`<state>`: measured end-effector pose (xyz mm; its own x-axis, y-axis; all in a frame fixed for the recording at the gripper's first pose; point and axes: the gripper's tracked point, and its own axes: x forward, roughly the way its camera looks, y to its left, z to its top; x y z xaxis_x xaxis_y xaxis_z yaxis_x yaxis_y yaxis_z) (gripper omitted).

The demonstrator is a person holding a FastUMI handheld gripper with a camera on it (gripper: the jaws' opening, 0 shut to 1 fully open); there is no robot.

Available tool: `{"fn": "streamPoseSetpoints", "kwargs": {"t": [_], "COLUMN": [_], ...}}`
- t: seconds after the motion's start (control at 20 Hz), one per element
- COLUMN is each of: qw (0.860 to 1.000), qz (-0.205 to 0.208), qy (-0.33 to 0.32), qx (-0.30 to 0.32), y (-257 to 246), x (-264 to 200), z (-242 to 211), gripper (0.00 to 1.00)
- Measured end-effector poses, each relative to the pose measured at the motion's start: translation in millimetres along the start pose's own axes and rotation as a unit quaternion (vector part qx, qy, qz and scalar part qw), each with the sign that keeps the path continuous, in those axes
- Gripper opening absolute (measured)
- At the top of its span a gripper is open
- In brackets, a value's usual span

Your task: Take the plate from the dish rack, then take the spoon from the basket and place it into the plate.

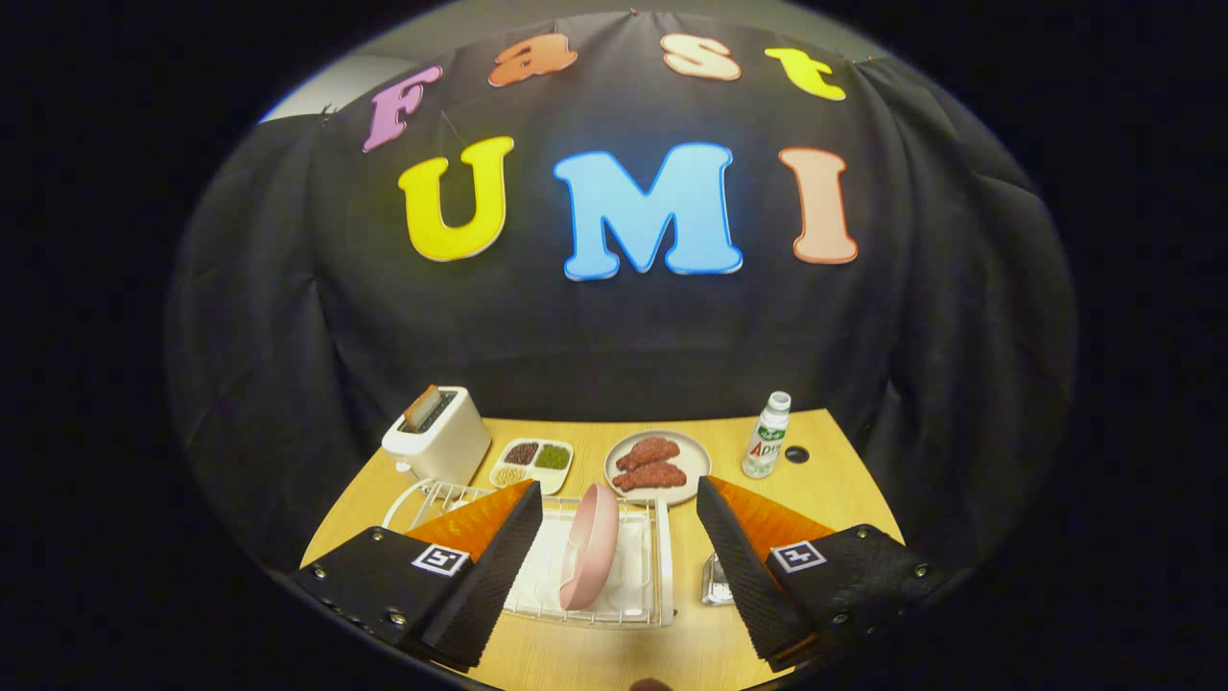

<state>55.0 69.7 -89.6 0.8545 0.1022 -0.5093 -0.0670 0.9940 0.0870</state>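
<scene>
Pink and standing on edge, the plate [589, 547] sits upright in the white dish rack [614, 600], between the two fingers of the claw [619, 494] and slightly below their tips. The claw is spread wide and holds nothing; neither finger touches the plate or the rack. By my reading this is the first step of the task, the approach to the plate, and the lift is not yet begun.

The next move, I judge, calls for the claw to go down and forward so that the fingers come on either side of the plate's thin rim, then to close across its thickness and draw it straight up out of the rack's slots. Because the plate stands edge-on to the claw, the fingers already line up fairly well with its faces.

The basket [422, 499], a white wire thing, lies just behind the left finger and is partly hidden by it; I cannot make out the spoon.

Counted on the wooden desk [825, 480]: one pink plate, one dish rack, one wire basket, one toaster [438, 434] with one slice in it, one divided tray [532, 463] with three fillings, one round plate of meat [658, 466] bearing two pieces, one small bottle [767, 435], and one small clear object [716, 580] just beside the right finger.
</scene>
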Motion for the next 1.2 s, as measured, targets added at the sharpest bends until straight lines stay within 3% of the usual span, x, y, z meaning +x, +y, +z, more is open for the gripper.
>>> {"fn": "streamPoseSetpoints", "kwargs": {"t": [0.45,0.8,0.85,1.0,1.1,1.15,1.2], "qw": [0.993,0.976,0.974,0.965,0.959,0.957,0.955], "qz": [-0.045,-0.098,-0.104,-0.138,-0.163,-0.177,-0.188], "qy": [0.112,0.194,0.202,0.222,0.232,0.231,0.227], "qx": [-0.003,0.008,0.009,0.0,-0.015,-0.022,-0.02], "y": [20.3,6.4,7.1,2.7,-2.3,-7.5,-0.3], "x": [68.6,109.2,114.2,118.2,121.6,124.2,125.1], "z": [-43.5,-79.1,-83.8,-93.0,-98.5,-102.8,-95.5], "gripper": [0.97,0.97,0.87,0.82,0.47,0.44,0.32]}}
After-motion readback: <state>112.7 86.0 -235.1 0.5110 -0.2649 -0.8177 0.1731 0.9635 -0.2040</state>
